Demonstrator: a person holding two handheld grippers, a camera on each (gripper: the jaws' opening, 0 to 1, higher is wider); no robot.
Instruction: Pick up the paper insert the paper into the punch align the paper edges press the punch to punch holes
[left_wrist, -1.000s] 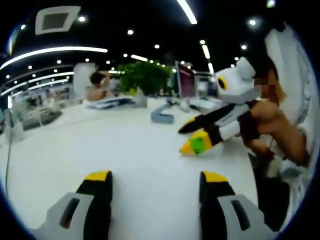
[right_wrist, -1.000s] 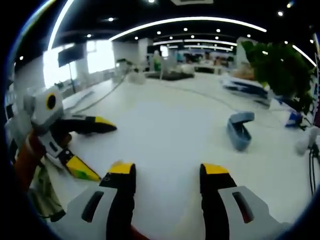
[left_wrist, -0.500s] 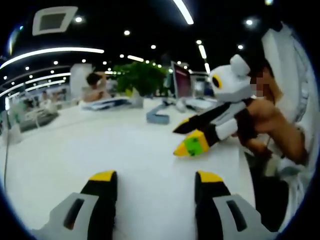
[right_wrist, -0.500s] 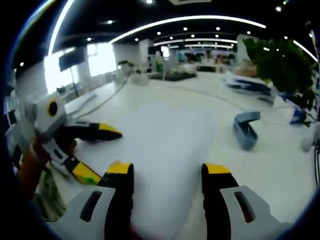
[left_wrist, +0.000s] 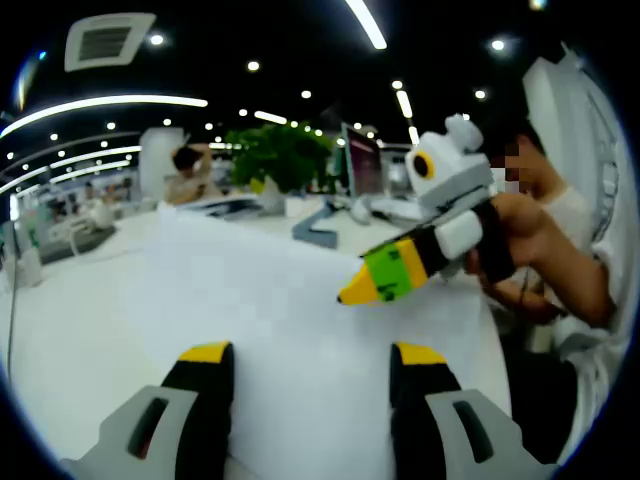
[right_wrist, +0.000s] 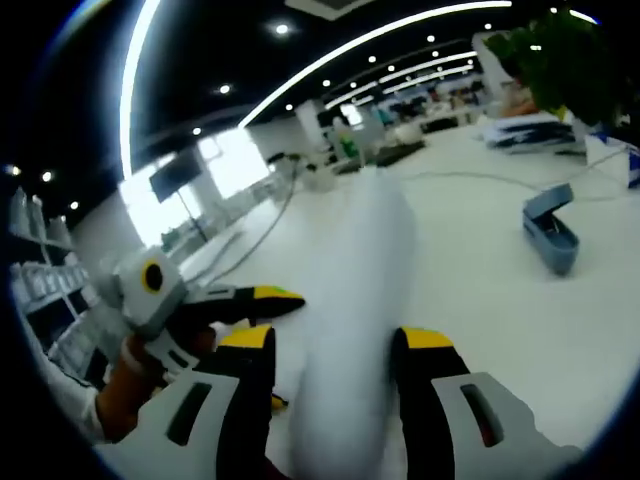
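My right gripper (right_wrist: 325, 345) is clamped on the paper (left_wrist: 300, 320), lifted off the counter (right_wrist: 480, 250), my left gripper (left_wrist: 305, 360) spread empty; inserting into the blue punch (right_wrist: 551, 228), aligning and pressing remain.

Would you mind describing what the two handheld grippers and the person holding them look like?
Each gripper has black jaws with yellow tips set in light grey housings with dark slots. In the left gripper view, the right gripper carries a green patch by its yellow tip and a white box with a yellow-ringed lens. The left gripper looks the same in the right gripper view. The person wears white.
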